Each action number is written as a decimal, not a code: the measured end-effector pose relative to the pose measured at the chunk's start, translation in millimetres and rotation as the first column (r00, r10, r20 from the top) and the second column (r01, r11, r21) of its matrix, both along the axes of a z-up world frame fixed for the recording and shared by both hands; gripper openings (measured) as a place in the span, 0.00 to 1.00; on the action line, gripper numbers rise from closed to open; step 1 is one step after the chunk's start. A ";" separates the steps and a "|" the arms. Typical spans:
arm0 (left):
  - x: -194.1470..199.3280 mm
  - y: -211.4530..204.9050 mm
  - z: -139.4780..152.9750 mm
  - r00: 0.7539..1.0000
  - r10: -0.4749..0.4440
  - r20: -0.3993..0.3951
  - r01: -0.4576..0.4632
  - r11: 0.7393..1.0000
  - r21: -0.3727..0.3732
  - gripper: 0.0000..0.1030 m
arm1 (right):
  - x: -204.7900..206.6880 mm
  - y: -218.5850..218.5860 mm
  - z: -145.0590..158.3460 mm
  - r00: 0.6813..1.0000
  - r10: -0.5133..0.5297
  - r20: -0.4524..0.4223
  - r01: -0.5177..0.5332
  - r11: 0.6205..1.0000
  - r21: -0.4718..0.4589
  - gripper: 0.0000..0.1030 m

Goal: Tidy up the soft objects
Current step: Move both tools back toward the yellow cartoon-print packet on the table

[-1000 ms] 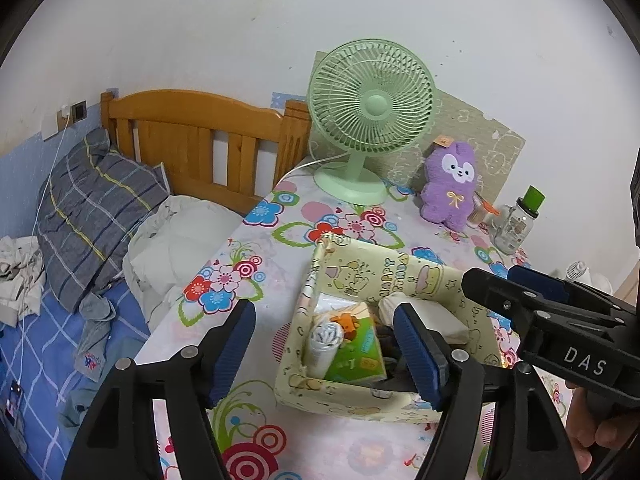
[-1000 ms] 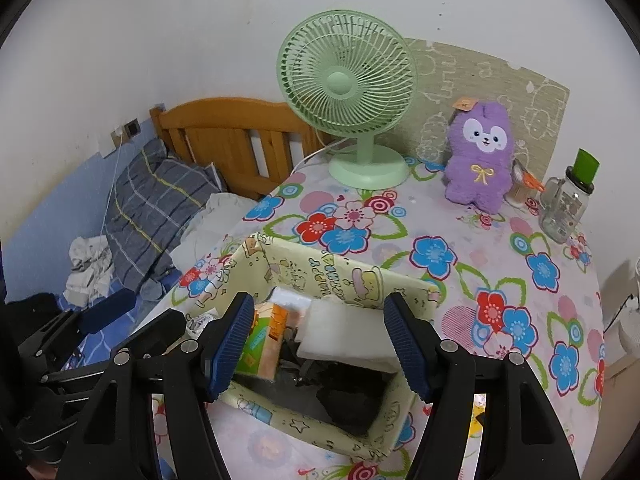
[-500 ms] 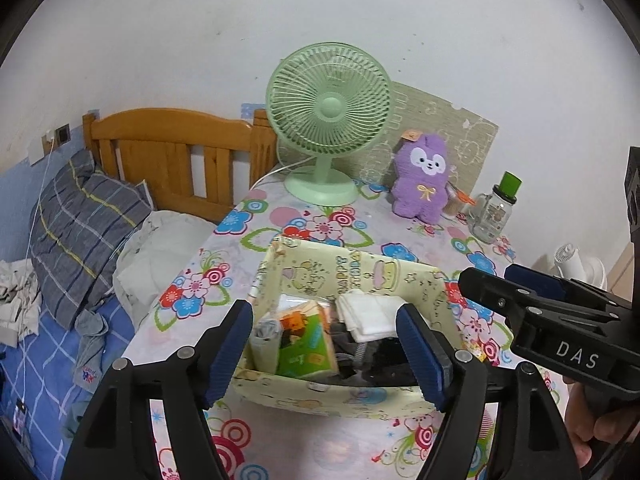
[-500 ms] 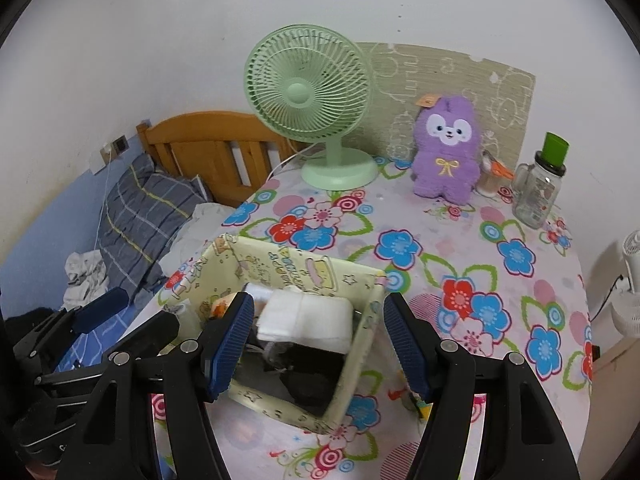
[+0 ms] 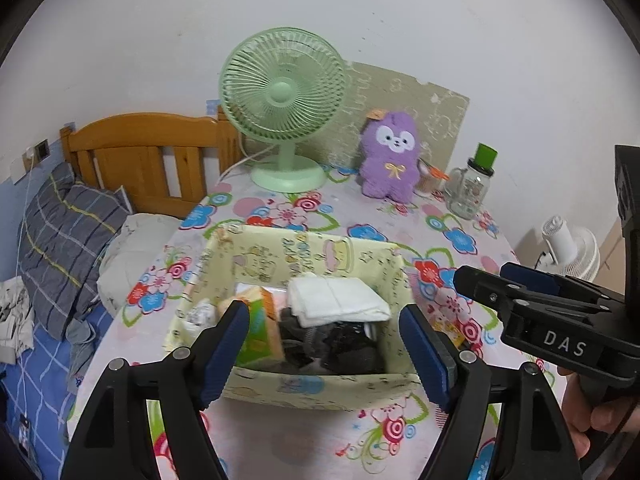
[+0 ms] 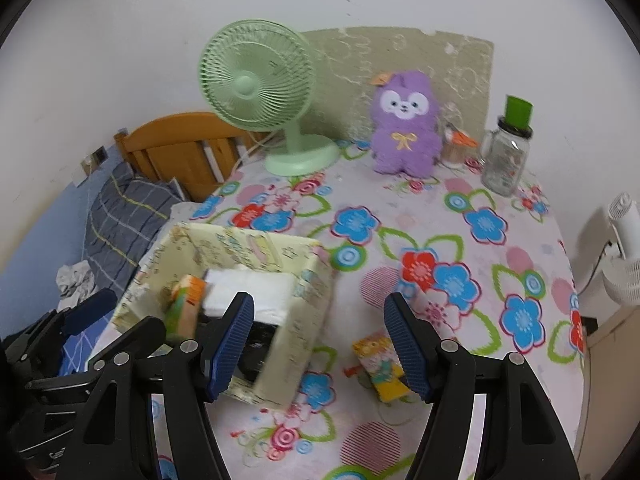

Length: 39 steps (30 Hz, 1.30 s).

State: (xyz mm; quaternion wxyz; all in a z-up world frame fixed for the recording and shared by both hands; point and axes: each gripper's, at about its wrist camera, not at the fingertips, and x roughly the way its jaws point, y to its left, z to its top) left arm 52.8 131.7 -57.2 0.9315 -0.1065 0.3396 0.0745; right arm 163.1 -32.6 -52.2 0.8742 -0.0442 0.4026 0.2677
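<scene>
A pale yellow fabric storage box (image 5: 304,254) (image 6: 304,284) stands on the flowered table. It holds a folded white cloth (image 5: 336,300) (image 6: 256,288), dark fabric (image 5: 344,350) and a green-orange packet (image 5: 260,332) (image 6: 184,304). A purple plush toy (image 5: 390,160) (image 6: 406,124) sits at the back of the table. My left gripper (image 5: 324,354) is open and empty, just in front of the box. My right gripper (image 6: 320,344) is open and empty, over the box's right wall. A small yellow packet (image 6: 380,364) lies right of the box.
A green desk fan (image 5: 282,104) (image 6: 256,88) and a glass bottle with green cap (image 5: 472,188) (image 6: 508,148) stand at the back. A bed with wooden headboard (image 5: 148,152) and grey pillow (image 5: 68,240) lies left of the table. A white fan (image 5: 568,248) stands right.
Both grippers have pulled back and up from the box, and the view widened. The right gripper has swung to the right, uncovering the yellow packet on the table.
</scene>
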 end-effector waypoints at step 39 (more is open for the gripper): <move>13.1 -125.2 -45.7 0.972 -0.181 -0.153 0.196 0.977 0.089 0.83 | 39.3 -60.3 -82.4 0.980 0.018 -0.197 -0.025 0.999 -0.033 0.68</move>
